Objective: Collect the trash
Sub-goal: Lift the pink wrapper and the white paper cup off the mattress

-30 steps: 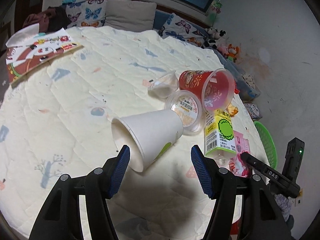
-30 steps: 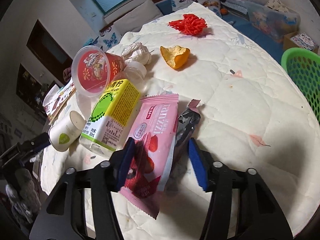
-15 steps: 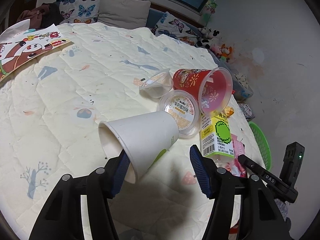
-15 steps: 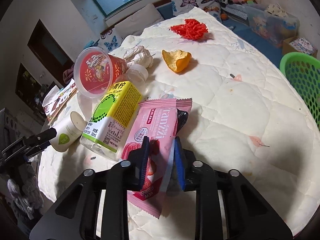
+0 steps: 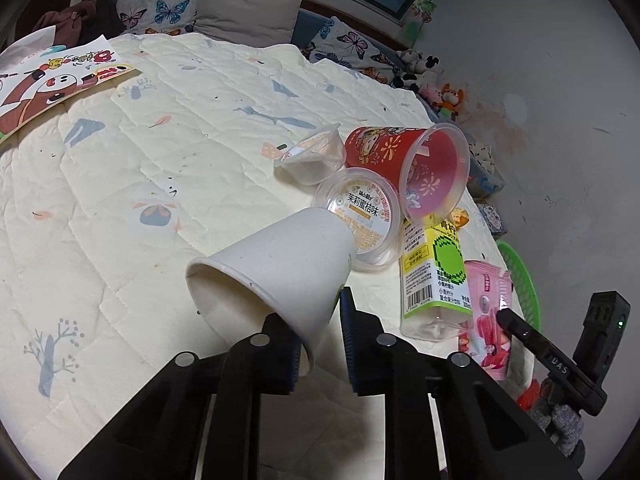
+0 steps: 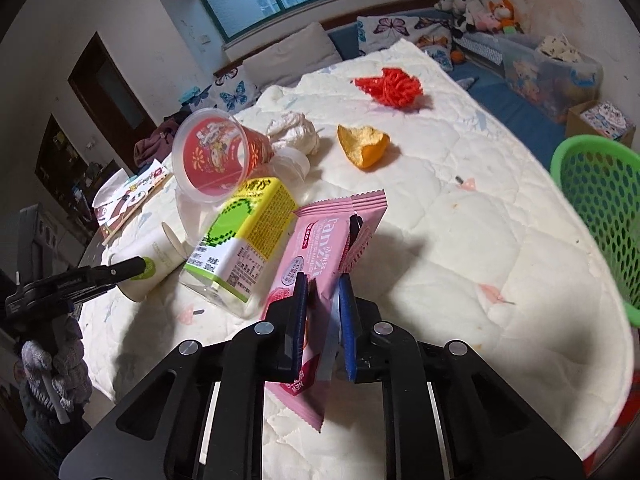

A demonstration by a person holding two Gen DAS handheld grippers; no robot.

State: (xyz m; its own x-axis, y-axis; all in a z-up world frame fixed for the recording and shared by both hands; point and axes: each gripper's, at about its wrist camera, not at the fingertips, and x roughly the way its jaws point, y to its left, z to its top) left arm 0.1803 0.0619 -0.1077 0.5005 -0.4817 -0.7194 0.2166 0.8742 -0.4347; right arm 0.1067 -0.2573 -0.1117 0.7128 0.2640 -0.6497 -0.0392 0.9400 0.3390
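Quilted bed (image 6: 460, 240) carries most litter uncollected; green basket (image 6: 592, 208) looks empty. Left gripper (image 5: 320, 336) clamps the paper cup (image 5: 276, 264); right gripper (image 6: 324, 312) pinches the pink wrapper (image 6: 320, 248), both near the bed edge.

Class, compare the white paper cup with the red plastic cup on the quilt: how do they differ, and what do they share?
The white paper cup is opaque and plain; the red plastic cup is printed, with a clear rim. The left gripper pinches the white cup's rim; nothing grips the red cup, which leans on other trash. Both lie tipped over, apparently empty.
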